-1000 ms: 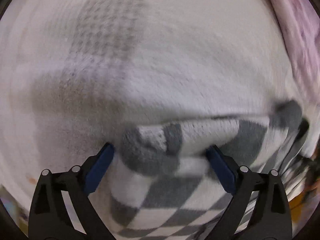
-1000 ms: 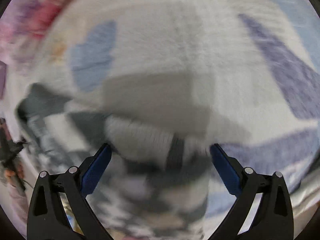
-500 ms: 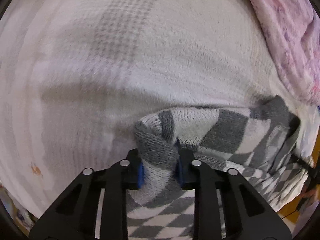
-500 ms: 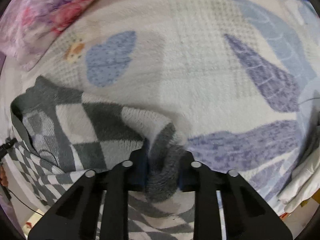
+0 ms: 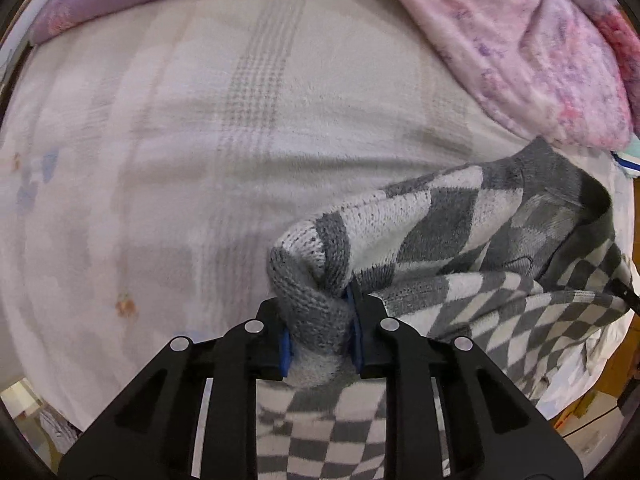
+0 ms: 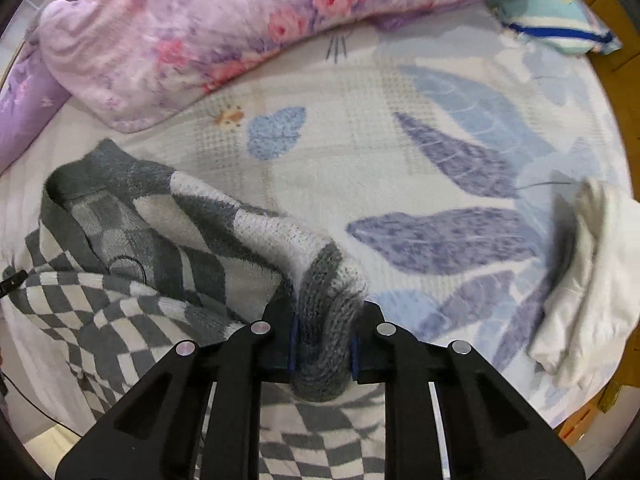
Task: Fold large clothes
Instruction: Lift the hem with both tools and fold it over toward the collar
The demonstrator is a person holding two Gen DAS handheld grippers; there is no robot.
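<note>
A grey and white checked knit sweater [image 5: 460,232] lies bunched on the bed, lifted at two gripped spots. My left gripper [image 5: 318,332] is shut on a grey ribbed part of the sweater, which spreads away to the right. In the right wrist view my right gripper [image 6: 322,340] is shut on another grey ribbed part of the same sweater [image 6: 160,240], which spreads away to the left. The dark collar [image 6: 80,176] shows at the left in that view.
The bed has a pale blanket [image 5: 200,140] with blue leaf prints [image 6: 460,152]. A pink floral quilt [image 6: 224,24] lies along the back. A white cloth [image 6: 580,280] lies at the right edge and a folded turquoise towel [image 6: 552,16] at the far right.
Both grippers went from open to shut on the sweater's ribbed parts. Since then both have lifted and pulled back, so more of the bed shows.
</note>
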